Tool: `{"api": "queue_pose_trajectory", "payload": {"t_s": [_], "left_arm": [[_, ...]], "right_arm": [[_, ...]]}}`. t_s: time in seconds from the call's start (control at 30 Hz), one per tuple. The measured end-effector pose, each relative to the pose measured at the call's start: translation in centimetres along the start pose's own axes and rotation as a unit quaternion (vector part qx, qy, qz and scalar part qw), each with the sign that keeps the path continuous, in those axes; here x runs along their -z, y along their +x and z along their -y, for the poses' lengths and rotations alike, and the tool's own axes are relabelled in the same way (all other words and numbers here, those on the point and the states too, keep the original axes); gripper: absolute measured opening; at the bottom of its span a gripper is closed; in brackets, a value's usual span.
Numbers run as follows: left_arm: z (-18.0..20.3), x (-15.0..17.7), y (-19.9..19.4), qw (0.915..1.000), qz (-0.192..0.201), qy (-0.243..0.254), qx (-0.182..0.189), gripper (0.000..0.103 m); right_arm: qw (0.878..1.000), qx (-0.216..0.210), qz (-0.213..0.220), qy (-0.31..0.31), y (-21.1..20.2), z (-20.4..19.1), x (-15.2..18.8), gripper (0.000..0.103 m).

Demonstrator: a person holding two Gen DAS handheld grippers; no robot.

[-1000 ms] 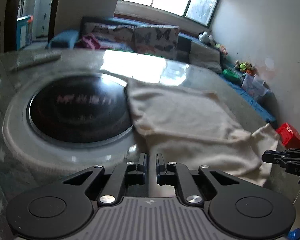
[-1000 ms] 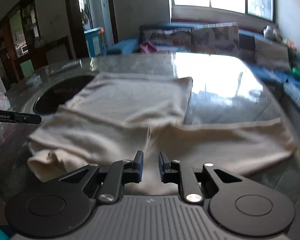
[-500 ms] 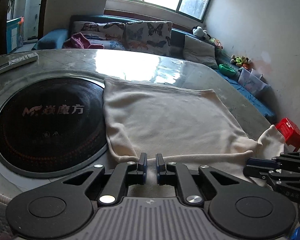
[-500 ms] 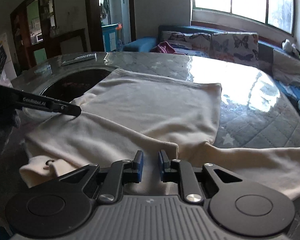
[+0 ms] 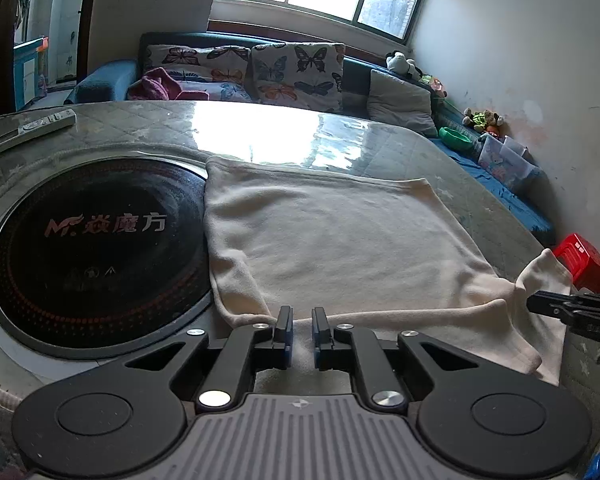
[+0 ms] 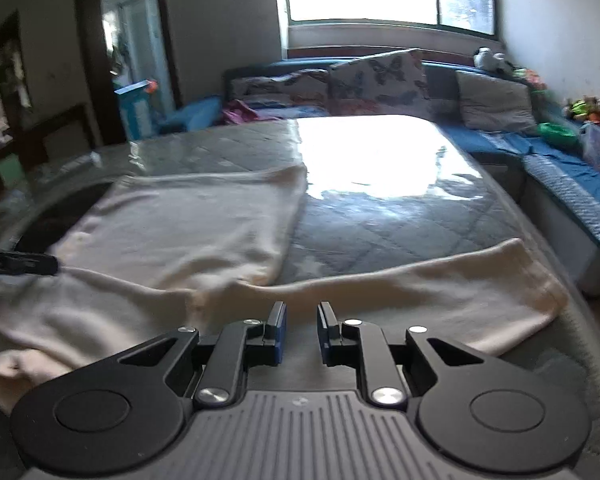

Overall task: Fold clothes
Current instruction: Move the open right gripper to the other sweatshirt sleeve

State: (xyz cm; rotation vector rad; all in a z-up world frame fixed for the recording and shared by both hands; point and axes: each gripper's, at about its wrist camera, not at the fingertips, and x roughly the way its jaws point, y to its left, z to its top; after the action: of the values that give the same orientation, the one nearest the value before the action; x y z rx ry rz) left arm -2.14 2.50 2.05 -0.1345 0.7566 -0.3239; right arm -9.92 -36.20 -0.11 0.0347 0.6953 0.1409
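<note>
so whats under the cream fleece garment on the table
The cream fleece garment lies on the grey quilted table cover; its left edge overlaps the round black induction cooktop. Anything else beneath is hidden.

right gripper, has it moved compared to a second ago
Yes. In the left wrist view, the right gripper stays low at the right edge but now reaches further left over the cream garment, below the red box.

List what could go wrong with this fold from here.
The garment overlaps the black cooktop; if that is warm, the cloth could scorch. One sleeve reaches the table's right edge and could slide off. Both grippers' fingers stand slightly apart over cloth, so a pinch may catch only one layer.
</note>
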Motion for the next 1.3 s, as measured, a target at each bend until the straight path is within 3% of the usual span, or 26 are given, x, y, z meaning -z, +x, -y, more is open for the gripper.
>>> {"api": "queue_pose_trajectory", "payload": {"t_s": [0.2,0.27,0.33,0.5,0.77,1.0,1.1,1.3], "left_arm": [[0.1,-0.1,-0.4,1.0000,-0.002,0.001,-0.002,0.014],[0.3,-0.2,-0.8,1.0000,0.002,-0.001,-0.004,0.019],[0.7,-0.2,-1.3,0.9999,0.009,-0.005,-0.004,0.030],[1.9,-0.2,-1.9,0.9999,0.011,0.004,0.001,0.031],[4.5,-0.7,-2.1,0.9993,0.014,0.032,0.012,0.041],[6.1,-0.8,-1.9,0.9989,0.019,0.040,0.018,0.050],[6.8,-0.8,-1.8,0.9986,0.021,0.044,0.020,0.051],[6.5,-0.8,-1.9,0.9987,0.024,0.040,0.018,0.054]], "right_arm": [[0.999,0.045,0.007,0.008,-0.4,1.8,0.8,0.017],[0.999,0.050,0.011,0.016,-0.8,2.5,1.2,0.017],[0.998,0.056,0.014,0.019,-0.9,3.0,1.6,0.017],[0.995,0.077,0.027,0.050,-1.6,4.6,1.9,0.018],[0.990,0.109,0.040,0.074,-1.9,6.3,2.5,0.018],[0.987,0.127,0.036,0.087,-2.2,8.2,2.7,0.020],[0.985,0.137,0.034,0.094,-2.2,8.9,2.7,0.025],[0.981,0.151,0.031,0.116,-2.1,10.4,2.4,0.026]]}}
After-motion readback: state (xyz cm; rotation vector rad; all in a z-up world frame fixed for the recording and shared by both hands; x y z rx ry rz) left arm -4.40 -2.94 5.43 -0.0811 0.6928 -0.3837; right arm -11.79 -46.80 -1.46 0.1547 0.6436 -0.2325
